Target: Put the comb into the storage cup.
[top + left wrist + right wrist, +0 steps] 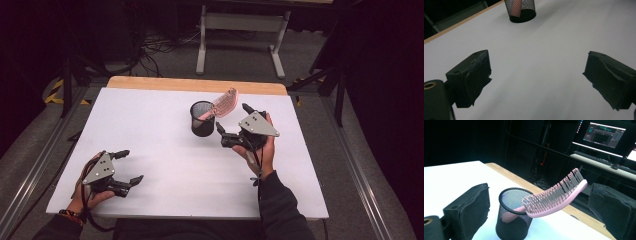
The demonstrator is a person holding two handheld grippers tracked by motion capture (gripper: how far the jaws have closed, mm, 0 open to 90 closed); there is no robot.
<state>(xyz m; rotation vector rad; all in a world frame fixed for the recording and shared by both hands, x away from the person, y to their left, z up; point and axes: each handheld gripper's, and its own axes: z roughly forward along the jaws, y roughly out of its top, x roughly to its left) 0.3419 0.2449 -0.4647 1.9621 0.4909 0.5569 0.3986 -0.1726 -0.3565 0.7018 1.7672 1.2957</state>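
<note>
A black mesh cup point(202, 119) stands near the middle of the white table point(150, 125). A pink hairbrush point(223, 103) stands in it handle down, its bristled head leaning out over the rim to the right. My right gripper point(234, 120) is open just right of the cup, with nothing between its jaws. In the right gripper view the brush point(554, 197) and cup point(512, 218) sit ahead, between the jaws. My left gripper point(128, 166) is open near the table's front left, jaws wide apart over bare table. Its view shows the cup point(520, 10) far ahead.
A wooden strip point(195, 84) runs along the table's far edge. Beyond it stands a white frame point(240, 30) on the floor with cables. In the right gripper view a monitor point(604, 132) glows in the dark background.
</note>
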